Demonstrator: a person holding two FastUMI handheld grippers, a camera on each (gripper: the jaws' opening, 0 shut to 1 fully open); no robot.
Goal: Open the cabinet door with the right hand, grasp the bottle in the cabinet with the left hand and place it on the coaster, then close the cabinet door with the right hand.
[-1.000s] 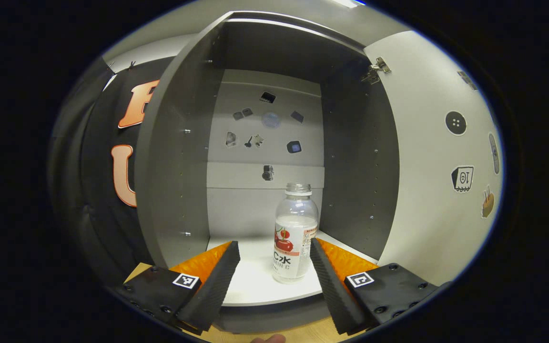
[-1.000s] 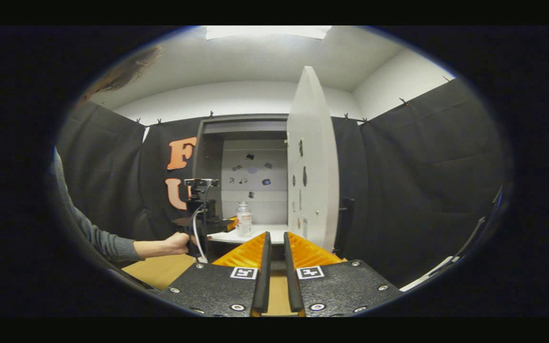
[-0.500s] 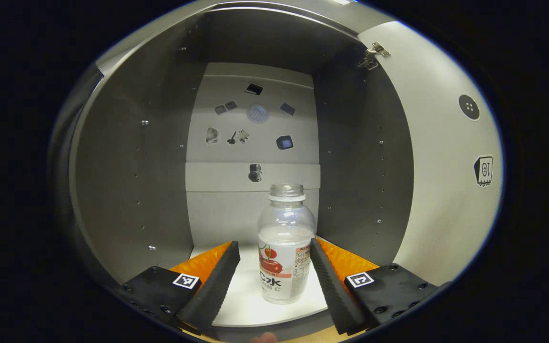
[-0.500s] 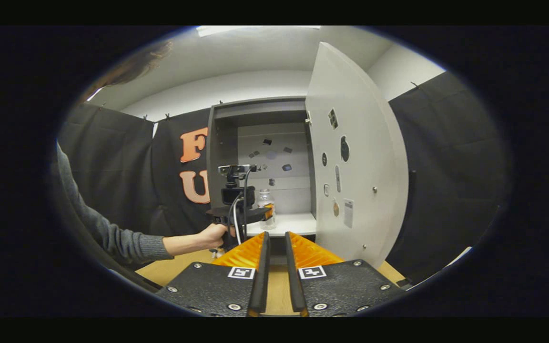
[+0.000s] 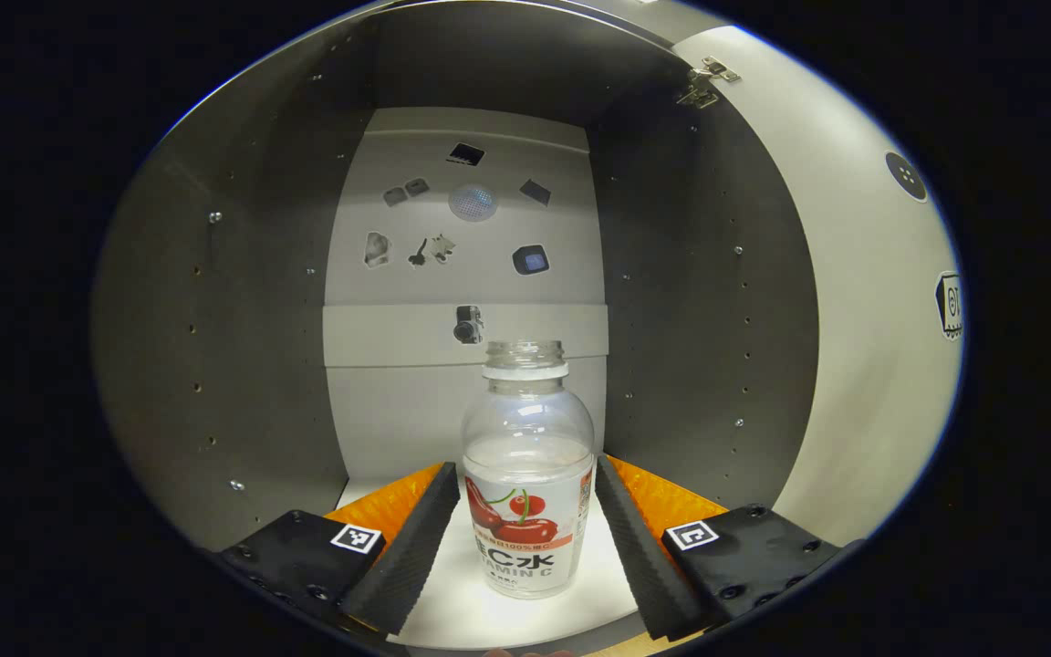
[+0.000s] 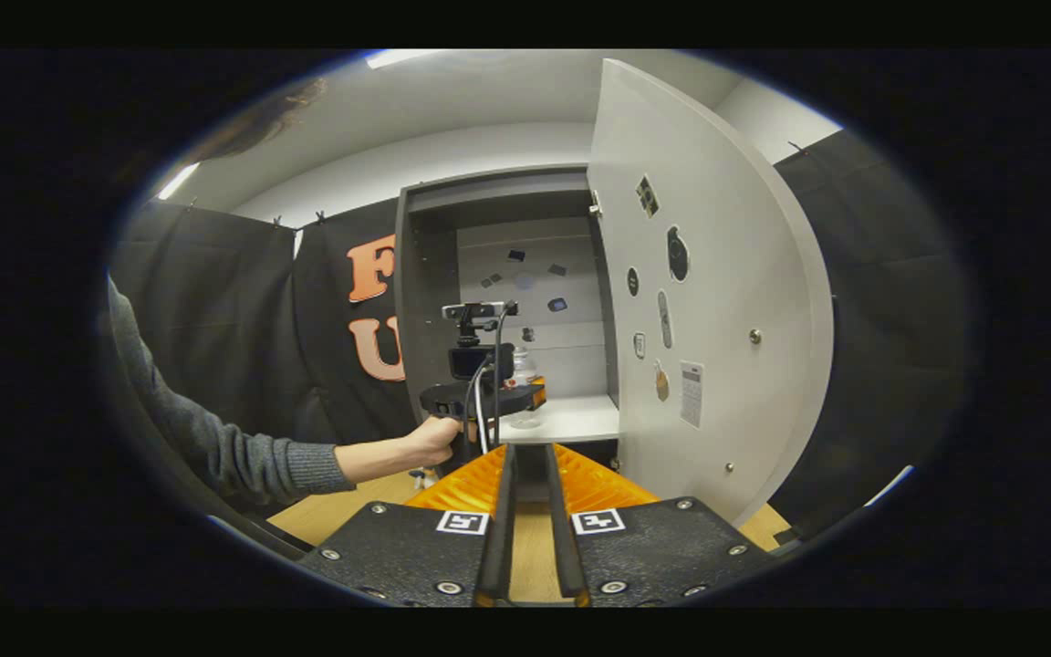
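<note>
A clear bottle (image 5: 525, 474) with a red-fruit label and no cap stands upright on the cabinet's white shelf (image 5: 452, 620). My left gripper (image 5: 525, 470) is open inside the cabinet, one finger on each side of the bottle's lower body, small gaps showing. The right gripper view has the left gripper (image 6: 489, 397) at the shelf front, held by a hand (image 6: 434, 438), with the bottle (image 6: 524, 365) mostly hidden behind it. The white cabinet door (image 6: 717, 274) stands wide open. My right gripper (image 6: 527, 452) is shut with nothing in it, held back over the wooden table (image 6: 343, 506).
The grey cabinet walls (image 5: 243, 347) close in on both sides of the left gripper. The open door (image 5: 863, 301) hangs on its hinge (image 5: 703, 82) to the right. A grey sleeve (image 6: 215, 438) reaches in from the left. Black cloth lines the booth behind.
The left gripper has pushed deeper into the cabinet, so the bottle now sits between its fingers. The right gripper has drawn away from the door, which now appears broadside.
</note>
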